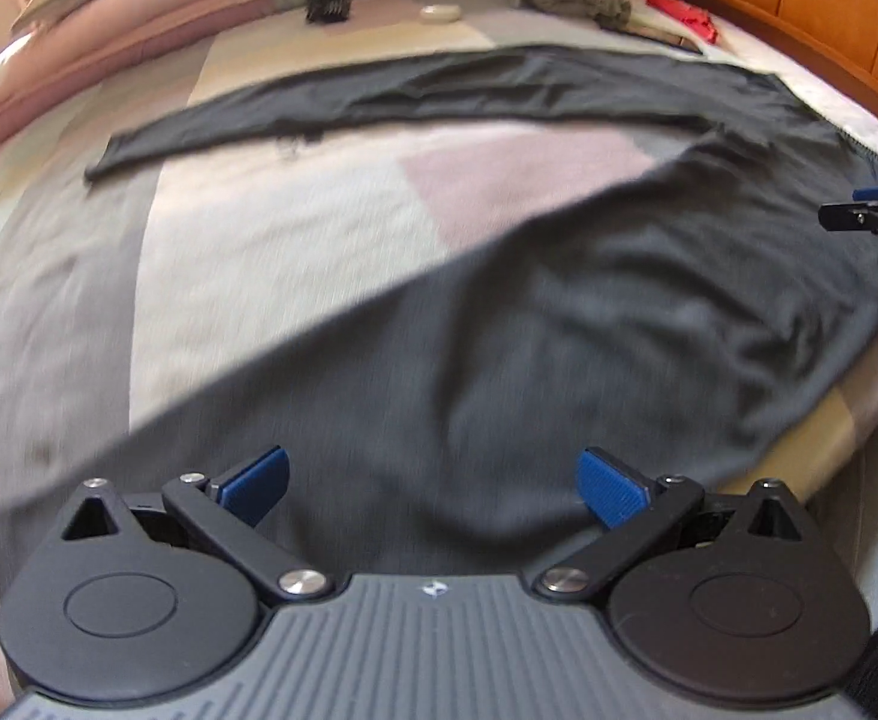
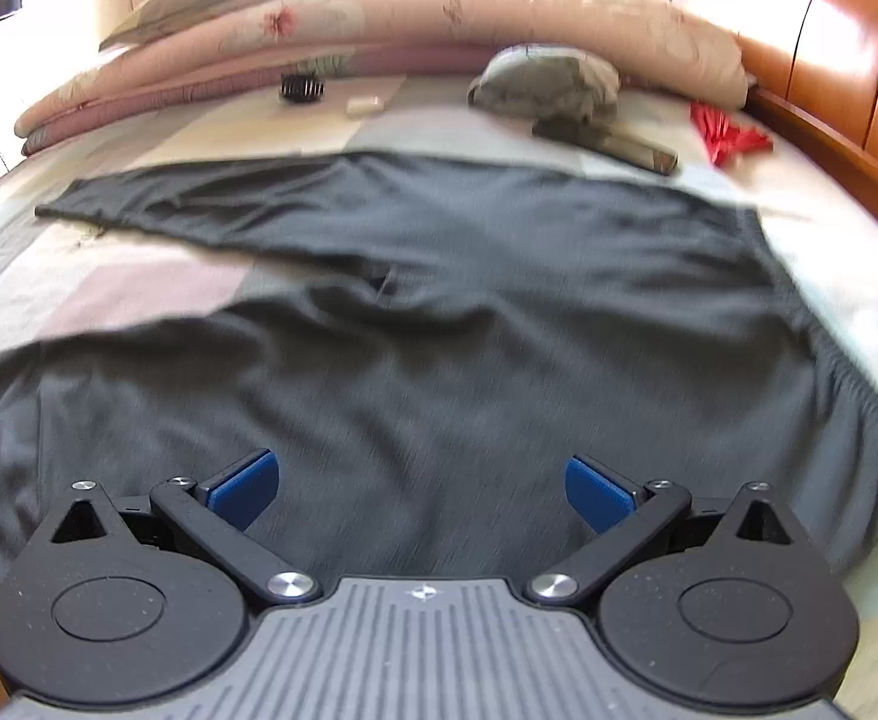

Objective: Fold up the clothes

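At the far left of the bed, the hem of one leg of the dark grey trousers [image 2: 439, 324] reaches toward the folded pink quilt [image 2: 331, 36], while the nearer leg runs off the left edge of the right wrist view. The garment lies flat on the patchwork bedspread [image 1: 295, 228], legs splayed apart, its elastic waistband toward the right. The left gripper [image 1: 433, 483] hovers over the near leg, blue pads spread wide with nothing between them. The right gripper [image 2: 418, 483] hangs above the seat area, its fingers equally wide apart and empty. Behind lie a black comb [image 2: 301, 87], a crumpled grey-green garment [image 2: 547, 87] and something red [image 2: 727, 135], possibly cloth; blur prevents certainty. A wooden headboard [image 2: 829, 30] closes the right.
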`<state>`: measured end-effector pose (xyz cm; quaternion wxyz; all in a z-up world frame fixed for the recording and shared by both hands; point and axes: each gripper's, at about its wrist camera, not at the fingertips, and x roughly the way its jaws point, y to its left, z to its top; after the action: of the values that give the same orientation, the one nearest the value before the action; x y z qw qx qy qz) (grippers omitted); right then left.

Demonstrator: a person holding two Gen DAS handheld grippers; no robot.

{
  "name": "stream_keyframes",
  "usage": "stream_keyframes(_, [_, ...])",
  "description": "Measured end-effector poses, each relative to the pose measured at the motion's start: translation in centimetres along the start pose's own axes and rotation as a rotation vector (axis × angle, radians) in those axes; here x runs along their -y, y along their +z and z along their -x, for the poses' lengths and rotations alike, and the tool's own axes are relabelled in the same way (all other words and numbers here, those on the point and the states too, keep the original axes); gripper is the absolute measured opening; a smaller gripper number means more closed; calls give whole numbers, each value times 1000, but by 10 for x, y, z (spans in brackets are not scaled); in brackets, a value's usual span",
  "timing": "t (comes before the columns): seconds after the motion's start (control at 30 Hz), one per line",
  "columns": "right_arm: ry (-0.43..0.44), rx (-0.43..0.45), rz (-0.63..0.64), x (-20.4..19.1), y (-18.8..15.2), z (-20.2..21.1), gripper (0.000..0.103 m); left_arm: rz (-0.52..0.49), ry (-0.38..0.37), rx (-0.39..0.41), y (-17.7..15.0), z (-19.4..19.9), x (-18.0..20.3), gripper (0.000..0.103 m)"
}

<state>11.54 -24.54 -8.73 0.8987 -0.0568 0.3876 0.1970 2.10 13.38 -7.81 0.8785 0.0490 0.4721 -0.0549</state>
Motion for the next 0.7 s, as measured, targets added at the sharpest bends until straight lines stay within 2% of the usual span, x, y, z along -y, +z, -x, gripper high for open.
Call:
stream_keyframes(0.07, [-10,-20,10,-4,-10,0,103,39,-1,-14,-9,2,-7,102])
stream_keyframes(0.17, [-20,-22,40,-8,-19,9,103,58,27,-11,-2,5,-13,102])
stream_keyframes(0.27, [-42,-11,44,-1,-20,23,103,99,-16,48,17,6,-14,102])
stream_keyframes(0.4, [-155,27,37,23,-17,32,103,133,-111,89,36,-3,-6,102])
stream_keyframes(0.57, [-215,-15,-114,70,-25,27,103,113,-147,61,33,-19,10,102])
stream_keyframes(0.7, [-247,-33,-230,103,-30,28,103,97,-115,58,28,-20,12,102])
